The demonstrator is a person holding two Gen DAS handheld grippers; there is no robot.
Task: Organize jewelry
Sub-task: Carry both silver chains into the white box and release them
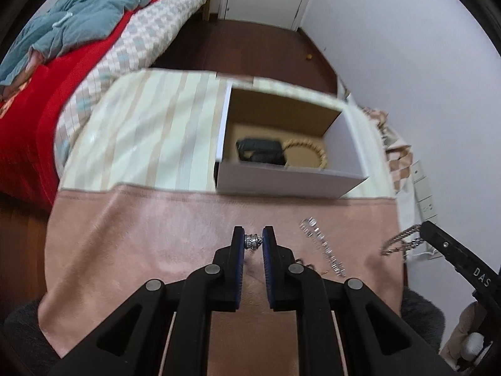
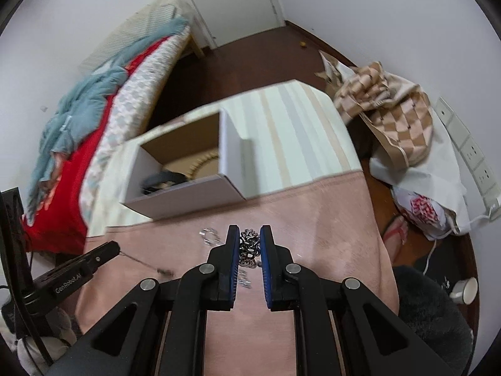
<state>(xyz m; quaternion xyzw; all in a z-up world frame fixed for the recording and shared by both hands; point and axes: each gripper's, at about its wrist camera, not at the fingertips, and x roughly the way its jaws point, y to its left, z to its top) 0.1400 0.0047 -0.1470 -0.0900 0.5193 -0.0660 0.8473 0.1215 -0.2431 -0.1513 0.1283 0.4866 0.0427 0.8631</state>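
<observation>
So the left hand-held gripper (image 1: 253,240) is clamped on a small silver bead charm (image 1: 253,241), pinched right between the 2 blue pads, hanging above the pink cloth (image 1: 141,235) that covers the near part of the counter (image 2: 294,131). From the right wrist view a thin chain trails off that gripper's tip toward the cloth, so the charm looks like part of a necklace, though it's too blurry to be sure.

The right hand-held gripper (image 2: 249,244) is closed on a chunky silver chain (image 2: 249,246), links bunched up between its pads and dangling below them. In the left wrist view you can see that same chain hanging off its tip near the right edge of the cloth.

Landmark is the open white box (image 1: 288,175) sitting on the striped cloth (image 1: 156,125), just past the pink one. Inside the box: a black item (image 1: 260,150) against the left part and a beaded gold-coloured ring-shaped bracelet (image 1: 308,152) beside it, the 2 touching. In front of the box, on the pink cloth, lies a sparkly silver bracelet (image 1: 322,246) stretched out flat, between the 2 grippers.

Behind and left of the box there's a bed (image 1: 47,94) with a red cover and a teal blanket (image 1: 78,18). Right of the box, on the floor, a checkered bag (image 2: 391,116).
</observation>
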